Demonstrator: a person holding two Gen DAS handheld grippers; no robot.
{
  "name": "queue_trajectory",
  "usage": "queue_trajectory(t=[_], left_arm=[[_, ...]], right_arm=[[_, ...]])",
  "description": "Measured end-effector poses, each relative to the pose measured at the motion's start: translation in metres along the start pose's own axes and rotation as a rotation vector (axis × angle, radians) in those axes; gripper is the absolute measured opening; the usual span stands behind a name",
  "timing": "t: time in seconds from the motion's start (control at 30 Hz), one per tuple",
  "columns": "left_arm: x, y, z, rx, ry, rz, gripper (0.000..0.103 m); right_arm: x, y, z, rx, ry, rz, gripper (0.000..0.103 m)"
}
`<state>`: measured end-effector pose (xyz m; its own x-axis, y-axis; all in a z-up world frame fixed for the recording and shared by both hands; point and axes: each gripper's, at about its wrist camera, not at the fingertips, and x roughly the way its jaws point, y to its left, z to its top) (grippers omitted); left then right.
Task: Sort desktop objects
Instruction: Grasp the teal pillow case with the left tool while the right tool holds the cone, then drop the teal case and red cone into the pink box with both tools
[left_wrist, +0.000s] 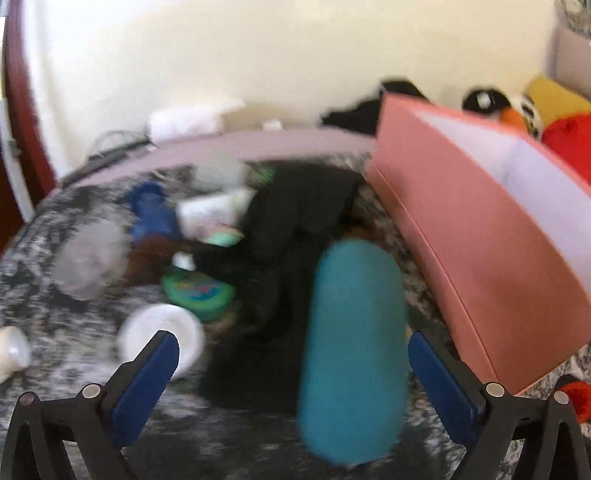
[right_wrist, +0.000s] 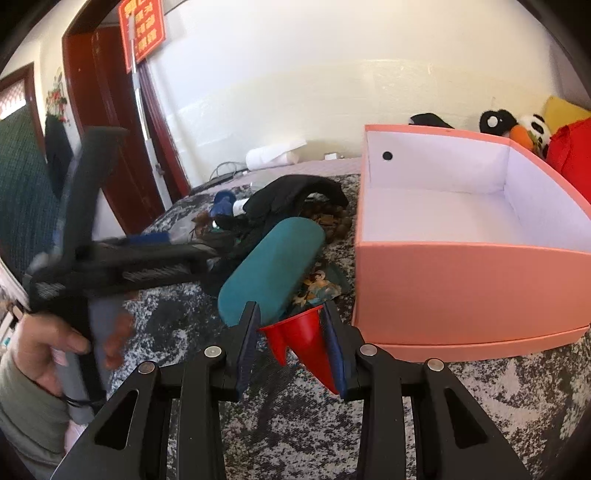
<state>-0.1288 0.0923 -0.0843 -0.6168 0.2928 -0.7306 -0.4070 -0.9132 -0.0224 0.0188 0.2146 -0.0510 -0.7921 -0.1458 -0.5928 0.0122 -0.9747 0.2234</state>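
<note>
A teal glasses case (left_wrist: 351, 347) lies on the marbled surface between the fingers of my open left gripper (left_wrist: 291, 354); the view is blurred. The case also shows in the right wrist view (right_wrist: 269, 269), with the left gripper (right_wrist: 177, 243) reaching in from the left. My right gripper (right_wrist: 290, 328) is shut on a red plastic funnel-shaped piece (right_wrist: 303, 338), held in front of the empty pink box (right_wrist: 461, 291). The pink box (left_wrist: 480, 236) stands to the right of the case.
A black cloth (left_wrist: 295, 218), a green lidded tin (left_wrist: 199, 291), a white round lid (left_wrist: 162, 336), a blue item (left_wrist: 151, 214) and a clear cup (left_wrist: 88, 254) lie left of the case. Plush toys (right_wrist: 524, 129) sit behind the box.
</note>
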Motion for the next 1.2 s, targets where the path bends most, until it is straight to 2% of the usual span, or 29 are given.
queue_trajectory(t=[0.13, 0.17, 0.2, 0.23, 0.33, 0.53, 0.67, 0.97, 1.07, 1.2], left_arm=[[0.036, -0.029, -0.002, 0.057, 0.058, 0.021, 0.101], [0.044, -0.031, -0.002, 0.055, 0.075, 0.026, 0.09], [0.052, -0.032, -0.003, 0.05, 0.096, 0.029, 0.069], [0.053, -0.03, -0.003, 0.038, 0.101, 0.024, 0.068], [0.042, -0.027, -0.002, 0.016, 0.088, 0.018, 0.067], [-0.015, -0.025, 0.005, 0.005, -0.016, 0.011, 0.067], [-0.041, -0.023, 0.007, -0.008, -0.054, 0.018, 0.067], [-0.08, -0.034, 0.019, -0.008, -0.129, 0.017, 0.067], [-0.092, -0.047, 0.026, -0.012, -0.176, -0.018, 0.067], [-0.106, -0.074, 0.041, -0.021, -0.256, -0.111, 0.067]], right_arm=[[-0.008, -0.01, 0.005, 0.032, -0.03, 0.0, 0.037], [-0.01, -0.012, 0.006, 0.04, -0.035, -0.001, 0.037], [-0.01, -0.015, 0.007, 0.047, -0.037, -0.002, 0.037], [-0.01, -0.017, 0.008, 0.055, -0.039, -0.002, 0.037], [-0.01, -0.02, 0.009, 0.064, -0.039, -0.001, 0.036], [-0.02, -0.021, 0.01, 0.075, -0.08, 0.002, 0.037], [-0.027, -0.018, 0.009, 0.074, -0.113, 0.008, 0.037], [-0.081, -0.006, 0.01, 0.005, -0.289, 0.004, 0.037], [-0.103, -0.016, 0.01, -0.009, -0.347, -0.045, 0.037], [-0.118, -0.049, 0.016, 0.021, -0.392, -0.148, 0.037]])
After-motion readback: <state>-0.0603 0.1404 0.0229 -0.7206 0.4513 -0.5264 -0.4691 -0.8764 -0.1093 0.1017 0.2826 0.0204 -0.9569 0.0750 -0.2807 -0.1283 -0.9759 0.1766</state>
